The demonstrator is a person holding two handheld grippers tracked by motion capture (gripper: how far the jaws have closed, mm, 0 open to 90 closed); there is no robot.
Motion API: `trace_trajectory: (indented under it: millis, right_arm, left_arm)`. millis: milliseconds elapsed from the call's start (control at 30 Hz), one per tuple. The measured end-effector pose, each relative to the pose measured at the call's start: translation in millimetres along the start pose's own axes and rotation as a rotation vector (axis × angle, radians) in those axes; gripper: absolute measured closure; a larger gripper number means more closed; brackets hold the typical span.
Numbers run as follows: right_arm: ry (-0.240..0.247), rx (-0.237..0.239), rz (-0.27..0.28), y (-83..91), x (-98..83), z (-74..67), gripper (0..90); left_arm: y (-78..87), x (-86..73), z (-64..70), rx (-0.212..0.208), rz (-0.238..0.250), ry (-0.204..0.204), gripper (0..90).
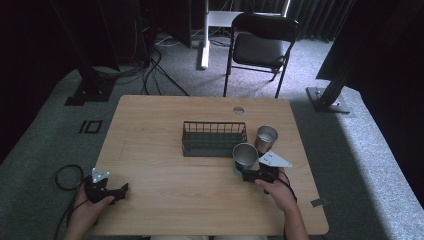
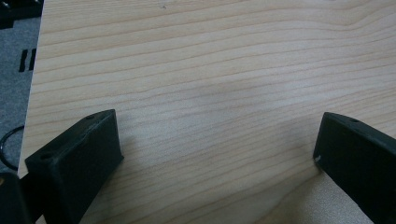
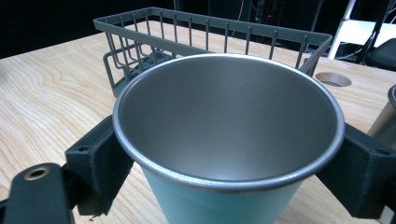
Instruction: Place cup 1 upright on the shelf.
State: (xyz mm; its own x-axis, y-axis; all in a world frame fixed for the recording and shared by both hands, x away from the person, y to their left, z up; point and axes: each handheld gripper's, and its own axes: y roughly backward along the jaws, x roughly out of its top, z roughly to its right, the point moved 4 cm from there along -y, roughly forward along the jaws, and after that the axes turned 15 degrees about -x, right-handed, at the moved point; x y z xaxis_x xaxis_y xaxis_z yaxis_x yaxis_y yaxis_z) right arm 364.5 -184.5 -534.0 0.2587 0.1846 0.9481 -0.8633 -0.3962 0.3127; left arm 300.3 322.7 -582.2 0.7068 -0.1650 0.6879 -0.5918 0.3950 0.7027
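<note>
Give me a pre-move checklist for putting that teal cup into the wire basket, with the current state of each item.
1. Right tool around the teal metal cup with the steel rim: ok, a jaw sits against each side of it below the rim.
2. Cup upright: ok, its mouth faces up.
3. Cup inside is bare: ok.
4. Dark green wire basket ready to receive: ok, nothing lies in it, and it stands just behind the cup.
5. Second metal cup out of the path: cannot tell, it stands close to the right of the held cup.
6. Left tool out of the way: ok, jaws wide apart over bare wooden table, far from the basket.
</note>
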Motion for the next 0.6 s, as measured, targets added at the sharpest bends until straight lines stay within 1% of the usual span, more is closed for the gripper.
trace_trajectory:
  millis: [133,333,367,467,567,600]
  right_arm:
    - [-0.023,0.009,0.002,1.1,0.1,-0.3,12.7]
    - [-0.025,0.012,0.002,6.1,4.2,1.8,12.7]
    - [-0.03,0.019,0.006,9.4,8.8,2.1,12.7]
    - [-0.031,0.016,0.014,12.1,13.3,2.7,12.7]
    - [-0.021,0.019,0.027,17.3,24.7,3.5,12.7]
    - [-0.021,0.019,0.027,17.3,24.7,3.5,12.7]
  left_arm:
    - [0.0,0.0,0.0,0.0,0.0,0.0,1.3]
    - [0.0,0.0,0.0,0.0,0.0,0.0,1.3]
    - [0.0,0.0,0.0,0.0,0.0,0.0,1.3]
    - [0.0,0.0,0.0,0.0,0.0,0.0,1.3]
    - [0.0,0.0,0.0,0.0,0.0,0.0,1.3]
    - [0.0,0.0,0.0,0.0,0.0,0.0,1.3]
